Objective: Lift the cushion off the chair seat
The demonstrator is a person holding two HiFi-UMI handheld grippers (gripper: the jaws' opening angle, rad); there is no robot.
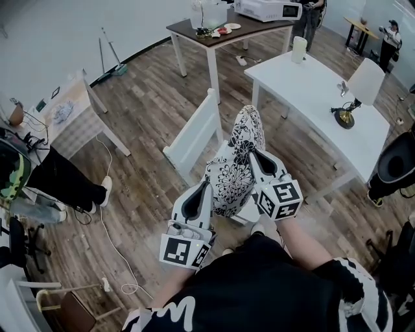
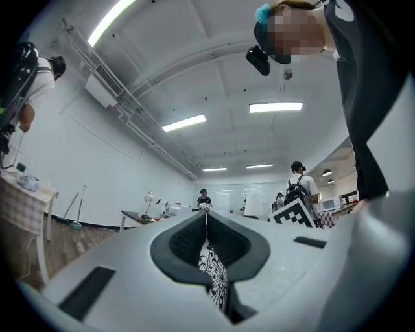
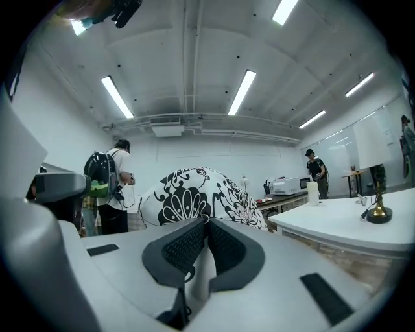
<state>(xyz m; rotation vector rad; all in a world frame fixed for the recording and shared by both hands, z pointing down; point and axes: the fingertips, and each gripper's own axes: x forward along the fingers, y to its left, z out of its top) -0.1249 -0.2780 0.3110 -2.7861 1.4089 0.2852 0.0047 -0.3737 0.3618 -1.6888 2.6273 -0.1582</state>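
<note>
Left of the white wooden chair [image 1: 193,135], a small desk draped in checked cloth [image 1: 78,126] stands on the brown plank floor [image 1: 142,97].

In front of the chair, the grey left claw [image 1: 207,184] [image 2: 207,219], which carries a black-and-white marker cube, is clenched on the near left edge of the black-and-white floral fabric cushion [image 1: 235,165] [image 2: 213,275] [image 3: 194,194]. The left gripper view shows a strip of the patterned cloth pinched between the dark ribbed pads, which meet above it.

The cushion is held on edge over the chair seat, just right of the chair's backrest, and hides most of the seat. Whether its lower edge touches the seat cannot be told.

Beyond the chair, a brown-topped desk with white legs [image 1: 214,32] bears a white box-shaped appliance [image 1: 267,9].

On the side of the cushion away from the chair's backrest, the grey right claw [image 1: 253,153] [image 3: 206,224], with its own marker cube, is clenched on a plain white fold of the cushion. The right gripper view shows this white cloth between the nearly closed pads, with the patterned bulk rising just past the tips.

Right of the chair stands a long white desk [image 1: 305,91]. It carries a white cylinder [image 1: 299,48] at its far end and a lamp with a white shade and a brass foot [image 1: 365,81] near its right edge.
</note>
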